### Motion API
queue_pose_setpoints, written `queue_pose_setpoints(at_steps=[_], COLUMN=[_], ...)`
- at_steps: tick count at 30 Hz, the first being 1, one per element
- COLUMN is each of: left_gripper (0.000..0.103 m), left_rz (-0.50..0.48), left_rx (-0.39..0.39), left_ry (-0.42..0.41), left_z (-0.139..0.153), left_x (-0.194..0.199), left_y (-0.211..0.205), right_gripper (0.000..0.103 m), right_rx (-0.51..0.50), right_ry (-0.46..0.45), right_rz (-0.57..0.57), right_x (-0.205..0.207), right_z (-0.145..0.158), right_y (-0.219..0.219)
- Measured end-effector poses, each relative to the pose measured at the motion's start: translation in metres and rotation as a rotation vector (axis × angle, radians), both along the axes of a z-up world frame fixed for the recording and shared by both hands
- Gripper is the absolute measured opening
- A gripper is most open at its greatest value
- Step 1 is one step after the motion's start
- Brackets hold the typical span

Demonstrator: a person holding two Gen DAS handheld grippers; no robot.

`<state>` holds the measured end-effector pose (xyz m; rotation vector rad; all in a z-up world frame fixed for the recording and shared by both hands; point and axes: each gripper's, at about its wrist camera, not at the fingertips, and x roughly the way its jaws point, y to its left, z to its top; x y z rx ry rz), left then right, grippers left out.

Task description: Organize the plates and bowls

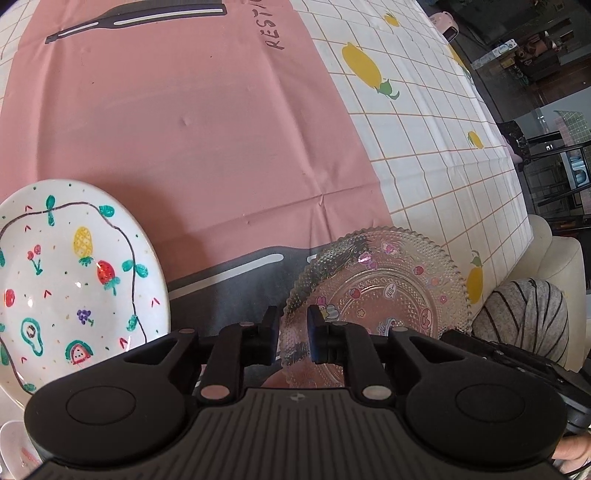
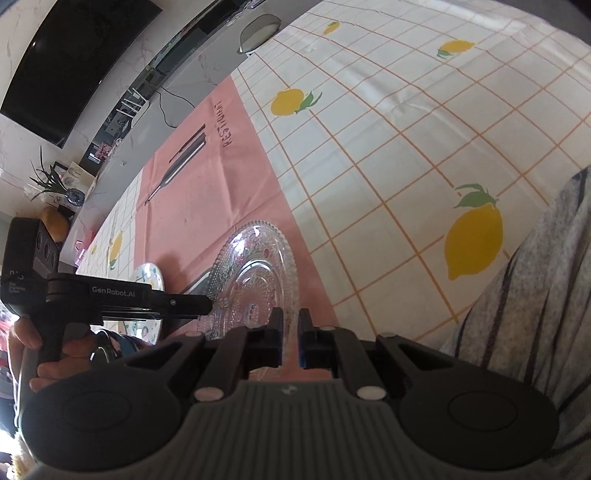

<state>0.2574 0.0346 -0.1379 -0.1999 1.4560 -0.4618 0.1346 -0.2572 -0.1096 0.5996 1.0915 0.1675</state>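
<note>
A clear embossed glass plate [image 1: 384, 288] with cartoon stickers is above the pink mat [image 1: 192, 129]. My right gripper [image 2: 290, 326] is shut on its near rim, and the glass plate [image 2: 255, 273] looks tilted in the right wrist view. My left gripper [image 1: 293, 326] stands at the plate's left rim, and the rim shows in the gap between its fingers without the pads pressing it. From the side, the left gripper [image 2: 205, 305] is held by a hand. A white plate with painted fruit [image 1: 70, 280] lies to the left, and the same white plate [image 2: 149, 280] shows behind the left gripper.
A lemon-print checked tablecloth [image 1: 436, 140] covers the table, whose right edge meets a cream seat [image 1: 554, 254]. A grey striped sleeve [image 2: 535, 314] is at the near right. A small grey dish [image 2: 258, 31] sits at the table's far edge. Shelves and a dark screen stand beyond.
</note>
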Motion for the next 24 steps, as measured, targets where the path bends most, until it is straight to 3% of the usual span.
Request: queue_pose_setpoints(at_steps=[6,10,12,18,22,24], left_gripper=[0.027,0.032,0.040,0.043,0.046,0.048], left_rz=[0.004,0.037,0.076,0.089,0.085,0.104], left_rx=[0.012,-0.026,-0.066,-0.092,-0.104,-0.104], left_ry=[-0.044,-0.042,-0.020,-0.021,-0.072,-0.138], left_z=[0.005,0.005,0.002,0.002,0.011,0.020], left_x=[-0.005,-0.008,-0.008,-0.011,-0.017,-0.022], left_y=[0.000,0.006,0.012,0.012,0.010,0.013], right_gripper=[0.007,0.006,0.000,0.000,0.005,0.005], right_rx=[-0.215,-0.219,-0.215,-0.267,-0.275,-0.295], right_ry=[-0.043,-0.017,-0.023,-0.026,-0.016,-0.011], right_rz=[0.005,0.002,0.007,0.003,0.047,0.037], right_x=[-0.002,0.001,0.001,0.000,0.002,0.003], right_z=[0.009,0.006,0.007,0.008,0.007,0.006], right_y=[0.015,0.015,0.016,0.023,0.028,0.028])
